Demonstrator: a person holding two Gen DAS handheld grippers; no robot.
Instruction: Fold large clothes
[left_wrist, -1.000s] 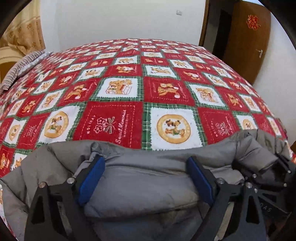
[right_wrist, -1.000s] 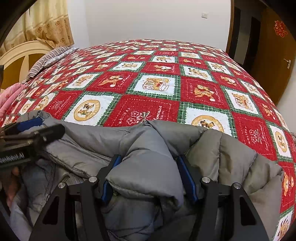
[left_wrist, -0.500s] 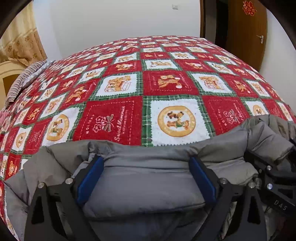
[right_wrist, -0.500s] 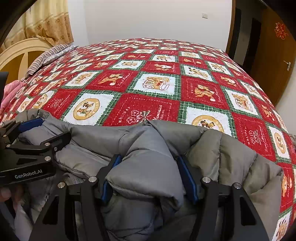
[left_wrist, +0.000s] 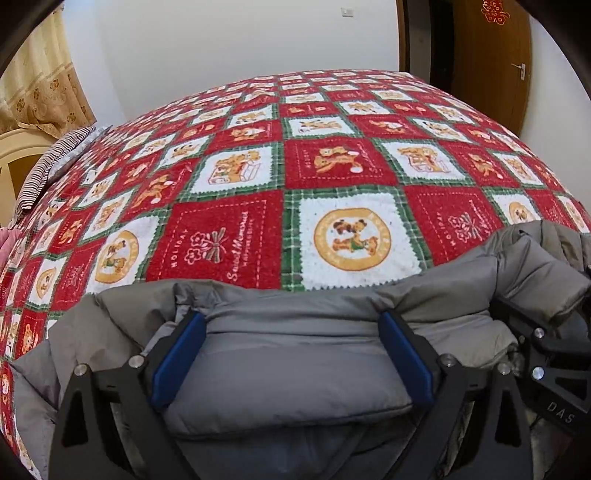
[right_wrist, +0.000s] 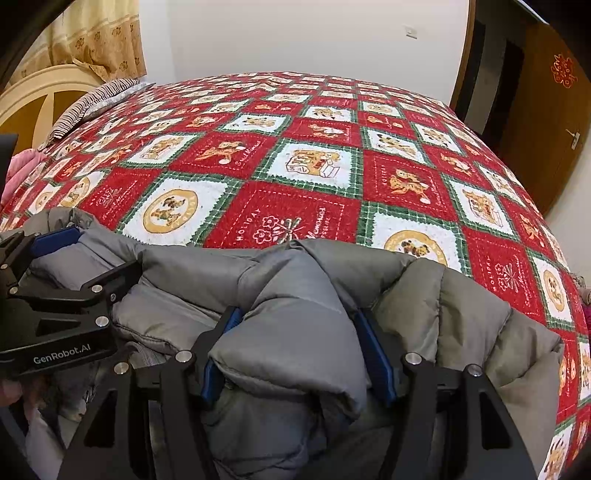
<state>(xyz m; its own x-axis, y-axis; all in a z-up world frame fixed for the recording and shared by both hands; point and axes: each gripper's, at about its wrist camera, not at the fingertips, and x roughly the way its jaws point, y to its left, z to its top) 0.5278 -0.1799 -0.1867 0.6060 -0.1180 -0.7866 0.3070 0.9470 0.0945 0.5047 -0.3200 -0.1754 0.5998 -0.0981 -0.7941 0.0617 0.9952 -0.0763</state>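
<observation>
A grey puffer jacket (left_wrist: 288, 365) is bunched at the near edge of a bed with a red, white and green patchwork cover (left_wrist: 295, 166). My left gripper (left_wrist: 291, 332) has its blue pads wide around a thick fold of the jacket, pressing on it. My right gripper (right_wrist: 299, 332) is shut on a puffy fold of the same jacket (right_wrist: 295, 332). The left gripper also shows at the left of the right wrist view (right_wrist: 85, 254). The right gripper's black frame (left_wrist: 554, 376) shows at the right of the left wrist view.
A striped pillow (right_wrist: 92, 99) and a cream headboard (right_wrist: 33, 99) lie at the far left. A pink cloth (right_wrist: 18, 166) lies by the left edge. A brown door (right_wrist: 546, 110) stands at the right. A white wall is behind the bed.
Both grippers have moved a little forward over the bed with the jacket in them. The left gripper has turned slightly to the right. Neither grip has changed.
</observation>
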